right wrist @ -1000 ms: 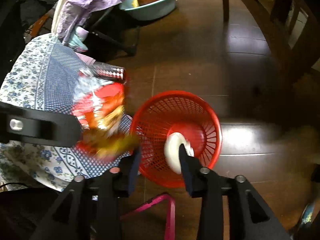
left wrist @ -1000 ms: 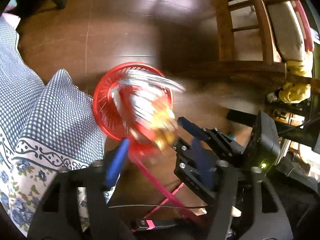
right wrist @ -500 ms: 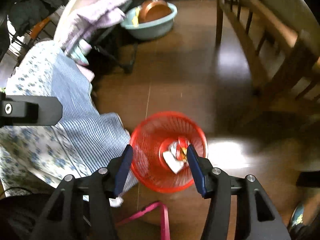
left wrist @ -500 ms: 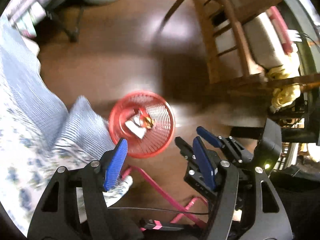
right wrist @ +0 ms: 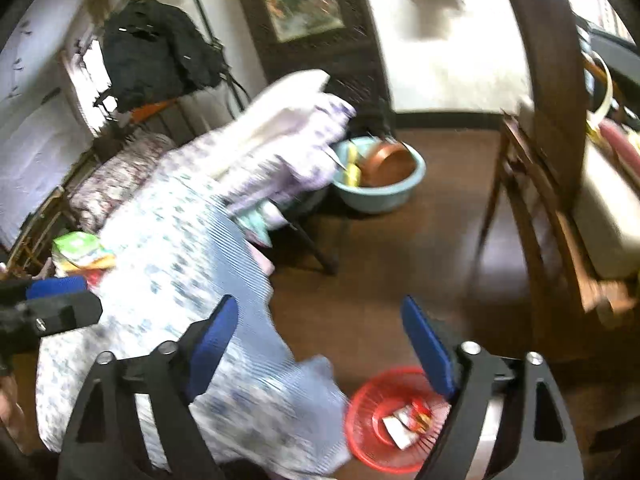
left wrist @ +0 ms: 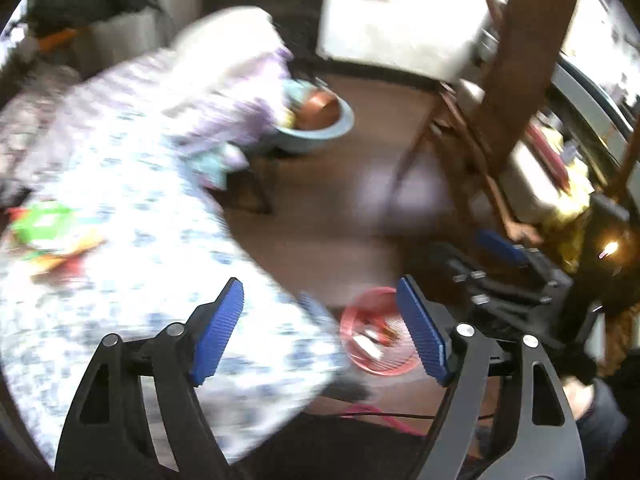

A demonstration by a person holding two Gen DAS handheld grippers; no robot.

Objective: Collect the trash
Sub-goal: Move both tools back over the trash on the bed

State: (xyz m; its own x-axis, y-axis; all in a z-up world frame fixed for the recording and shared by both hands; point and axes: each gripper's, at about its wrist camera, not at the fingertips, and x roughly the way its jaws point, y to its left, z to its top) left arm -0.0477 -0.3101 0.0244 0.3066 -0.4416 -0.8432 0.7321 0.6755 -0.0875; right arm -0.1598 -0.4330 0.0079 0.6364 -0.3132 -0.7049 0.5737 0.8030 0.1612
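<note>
L gripper (left wrist: 320,328) and R gripper (right wrist: 320,348): jaws opening, nothing seen betw. blue pads in either view. Red basket (right wrist: 384,424) is set on dark floor near R gripper's right finger, wrappers (right wrist: 408,420) lying inside. Patterned cloth (right wrist: 180,280) is spread at left; green packet (right wrist: 76,246) is seen on its far left edge.
</note>
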